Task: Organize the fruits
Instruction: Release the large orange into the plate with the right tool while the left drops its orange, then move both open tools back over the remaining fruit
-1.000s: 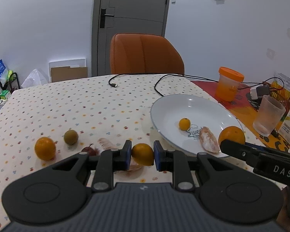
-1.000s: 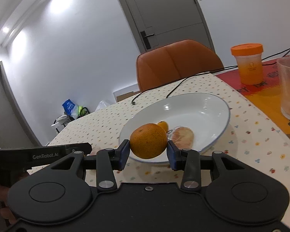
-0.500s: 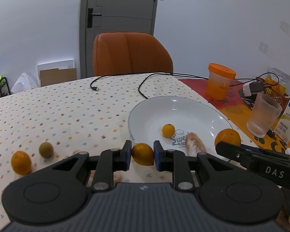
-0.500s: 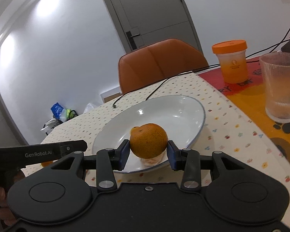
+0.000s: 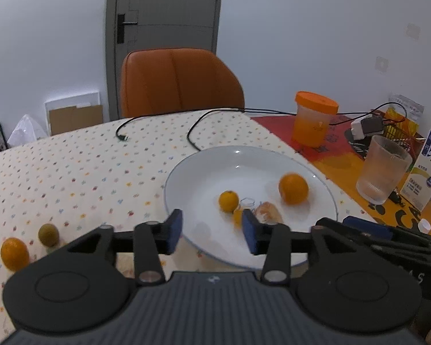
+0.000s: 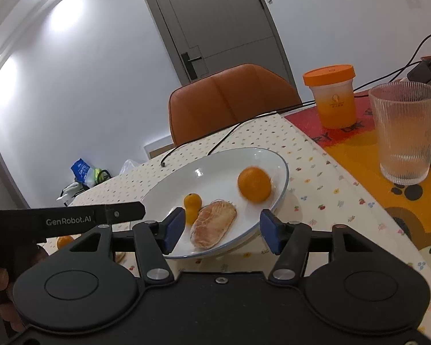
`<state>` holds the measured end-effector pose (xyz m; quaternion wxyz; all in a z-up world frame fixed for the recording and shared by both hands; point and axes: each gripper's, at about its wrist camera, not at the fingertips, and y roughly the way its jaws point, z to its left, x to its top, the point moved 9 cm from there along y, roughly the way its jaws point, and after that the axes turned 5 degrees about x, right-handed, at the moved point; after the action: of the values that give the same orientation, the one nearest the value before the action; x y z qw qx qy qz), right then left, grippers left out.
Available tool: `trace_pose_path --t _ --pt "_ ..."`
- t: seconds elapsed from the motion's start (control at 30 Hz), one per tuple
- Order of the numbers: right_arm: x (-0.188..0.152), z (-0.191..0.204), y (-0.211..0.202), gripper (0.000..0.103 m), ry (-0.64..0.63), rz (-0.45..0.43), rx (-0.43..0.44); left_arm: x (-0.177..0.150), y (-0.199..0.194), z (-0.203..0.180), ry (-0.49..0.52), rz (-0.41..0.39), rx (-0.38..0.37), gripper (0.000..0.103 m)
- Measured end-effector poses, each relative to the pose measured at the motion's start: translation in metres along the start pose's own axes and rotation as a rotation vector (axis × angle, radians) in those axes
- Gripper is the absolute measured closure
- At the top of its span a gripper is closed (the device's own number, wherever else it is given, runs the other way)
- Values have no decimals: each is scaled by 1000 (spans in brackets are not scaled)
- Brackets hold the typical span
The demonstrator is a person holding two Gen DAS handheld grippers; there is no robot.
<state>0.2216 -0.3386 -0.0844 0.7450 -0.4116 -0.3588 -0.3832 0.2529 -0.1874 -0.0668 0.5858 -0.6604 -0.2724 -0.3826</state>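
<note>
We see the large orange [image 6: 255,184] lying on the white plate [image 6: 281,164] ahead of our right gripper [image 6: 221,231], whose jaws stand wide apart and hold nothing. Our left gripper [image 5: 212,231] is likewise spread and empty over the plate's near rim, a small orange fruit [image 5: 238,215] blurred just beside its right pad.

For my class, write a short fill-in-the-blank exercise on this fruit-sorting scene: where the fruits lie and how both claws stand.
1. Both the left claw and the right claw are ____.
2. The large orange rests on the white ____.
3. The small green fruit lies on the dotted ____, beside an orange.
4. The lidded cup near the ribbed glass has an ____ lid.

Missing words: open; plate; tablecloth; orange
</note>
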Motion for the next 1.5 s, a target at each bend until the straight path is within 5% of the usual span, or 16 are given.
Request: trace_pose_path --t 0.43,1.0,1.5 --pt "-4 20 4 30 -21 5 10 -6 -20 51 -49 -33 111 30" --pt "-19 69 19 26 -89 46 64 -29 -51 122 -133 -36 209 27" --pt "-31 99 32 26 -147 92 106 -51 -53 157 -202 -18 223 27"
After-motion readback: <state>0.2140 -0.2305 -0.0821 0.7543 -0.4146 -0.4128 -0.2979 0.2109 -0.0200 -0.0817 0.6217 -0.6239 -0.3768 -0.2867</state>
